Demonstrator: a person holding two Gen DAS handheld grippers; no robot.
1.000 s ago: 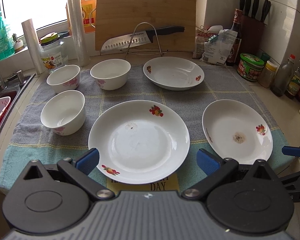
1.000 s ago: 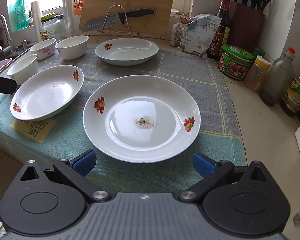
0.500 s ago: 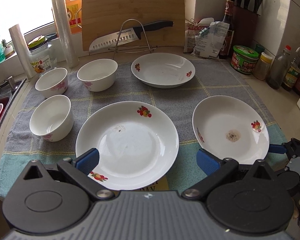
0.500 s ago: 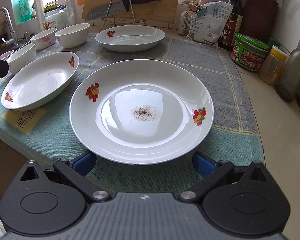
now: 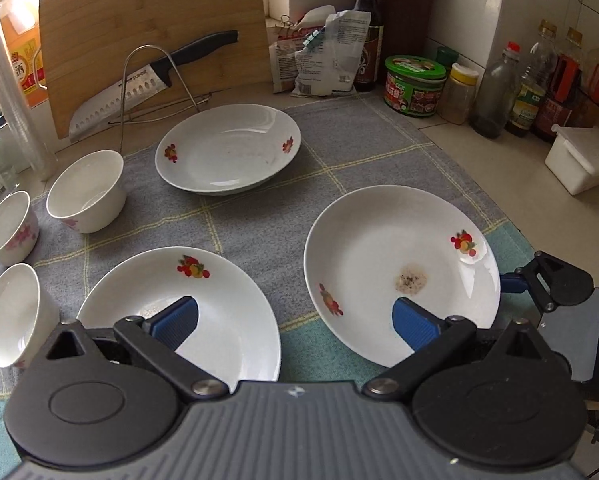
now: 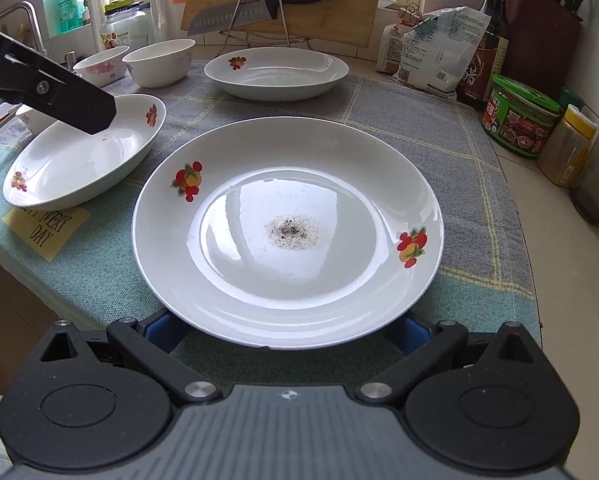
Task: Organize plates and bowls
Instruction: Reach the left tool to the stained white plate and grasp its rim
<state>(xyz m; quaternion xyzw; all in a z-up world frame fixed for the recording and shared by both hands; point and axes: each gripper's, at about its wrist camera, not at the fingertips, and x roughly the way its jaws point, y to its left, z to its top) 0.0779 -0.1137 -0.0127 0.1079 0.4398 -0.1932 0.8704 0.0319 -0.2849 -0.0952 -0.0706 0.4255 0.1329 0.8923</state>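
Surface: we see a grey and teal checked cloth (image 5: 339, 152) spread over the counter, with all the crockery resting on it.
Stained plate: white round ceramic plate with fruit decals and a dark speckled stain at its centre (image 6: 287, 232); in the left wrist view it lies at 3 o'clock from frame centre (image 5: 399, 256).
Near plate: second white fruit-decal plate (image 5: 203, 312), at 7 o'clock in the left wrist view, just beside the stained plate without touching it.
Far plate: third white fruit-decal plate (image 5: 227, 152), at 12 o'clock, in front of the bamboo cutting board (image 5: 151, 36).
Bowls: three white ceramic bowls at 9 o'clock; the back bowl (image 5: 85, 192), the pink-flowered bowl (image 5: 7, 228) and the front bowl (image 5: 15, 312) stand upright, close together.
Left gripper: left gripper (image 5: 295, 320) has its blue pads set wide; one pad hangs over the near plate, the other over the stained plate, nothing between them.
Right gripper: right gripper (image 6: 287, 330) sits low at the 6 o'clock rim of the stained plate; its blue pads are spread wide and mostly hidden under the rim. We cannot tell whether they touch the plate.
Background: steel knife with black handle (image 5: 151, 80) lies on a wire rack against the board; green-lidded jar (image 5: 415, 84) at 1 o'clock.
Label: yellow note (image 6: 45, 228) lies under the near plate's front edge.
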